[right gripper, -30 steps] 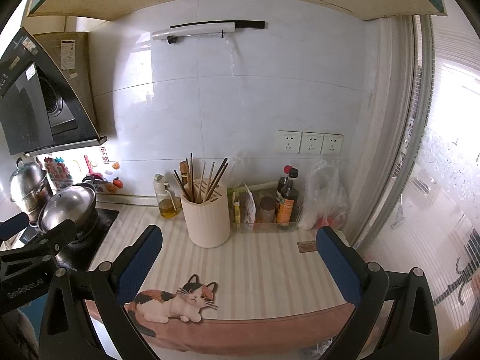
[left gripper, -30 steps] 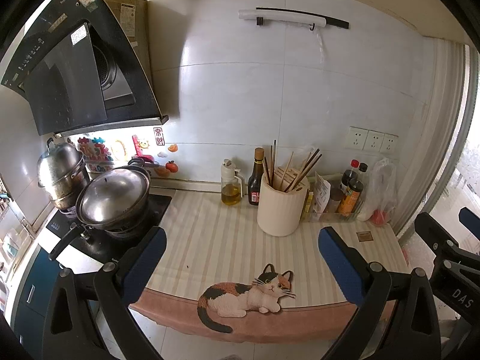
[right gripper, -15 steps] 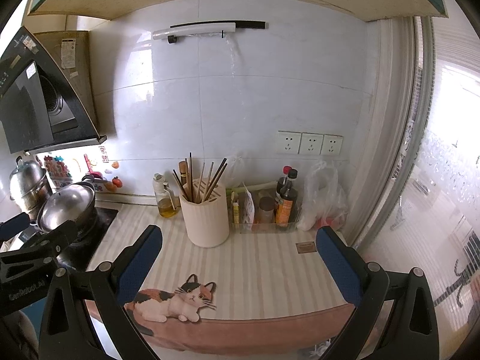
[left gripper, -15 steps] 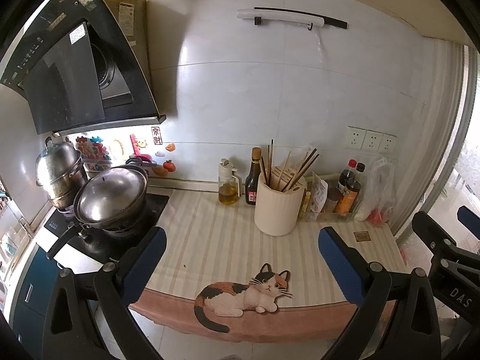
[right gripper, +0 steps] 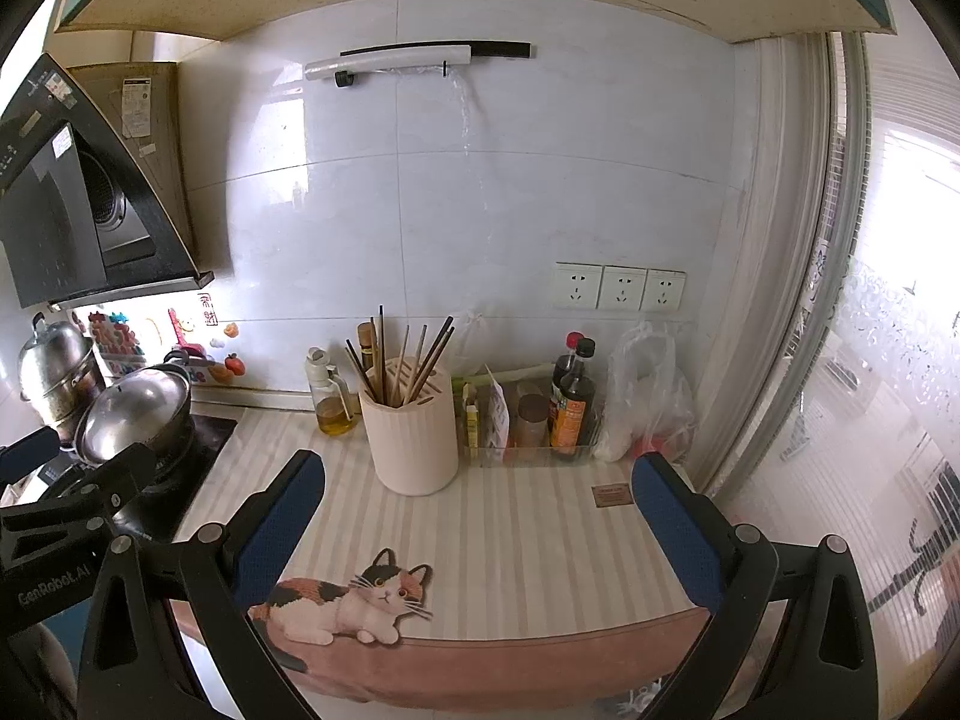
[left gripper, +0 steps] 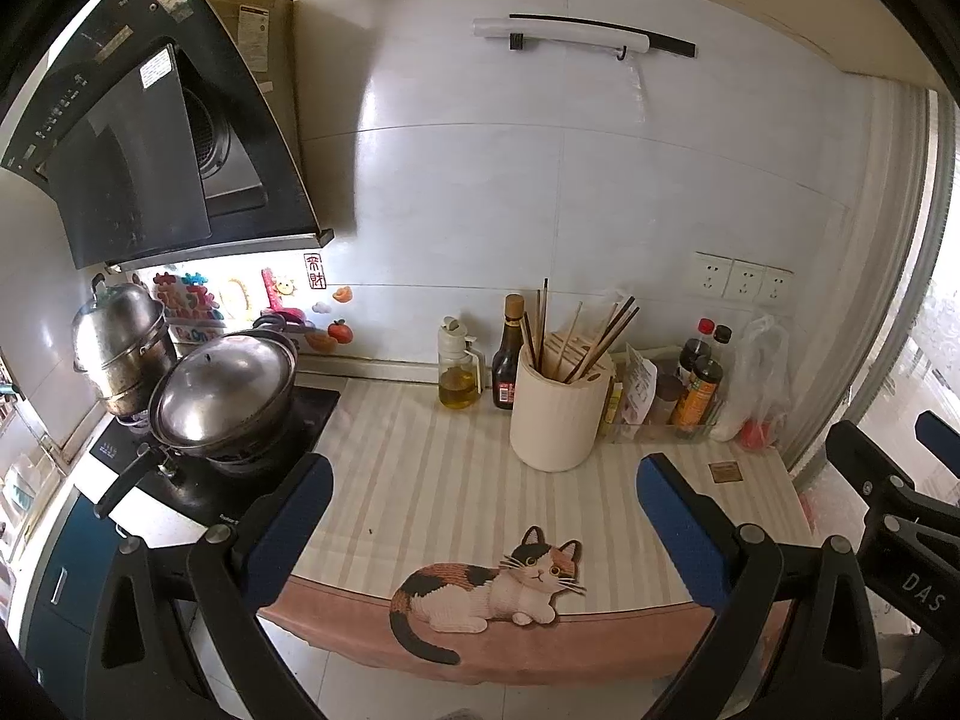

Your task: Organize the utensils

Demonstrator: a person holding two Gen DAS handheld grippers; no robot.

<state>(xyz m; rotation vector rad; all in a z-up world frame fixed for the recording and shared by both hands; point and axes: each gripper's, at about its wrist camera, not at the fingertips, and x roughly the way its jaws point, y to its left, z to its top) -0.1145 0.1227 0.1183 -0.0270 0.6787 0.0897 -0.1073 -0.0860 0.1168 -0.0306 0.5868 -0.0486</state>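
Note:
A cream utensil holder [left gripper: 558,414] stands on the striped counter [left gripper: 420,468] near the back wall, with several chopsticks [left gripper: 591,336] sticking up from its slotted top. It also shows in the right wrist view [right gripper: 413,438], with the chopsticks [right gripper: 399,363]. My left gripper [left gripper: 483,525] is open and empty, held in front of the counter edge. My right gripper [right gripper: 480,525] is open and empty too, at about the same distance from the holder. Both are well short of the holder.
An oil bottle [left gripper: 459,372] and a dark sauce bottle [left gripper: 509,354] stand left of the holder. A clear tray of condiment bottles [left gripper: 678,396] and a plastic bag [left gripper: 759,378] sit to its right. Lidded pots [left gripper: 222,384] stand on the stove at left. A cat-print mat [left gripper: 492,594] hangs over the counter edge.
Both grippers have shifted only slightly; the holder sits a touch lower and more central in the left view. Nothing was taken hold of or let go.

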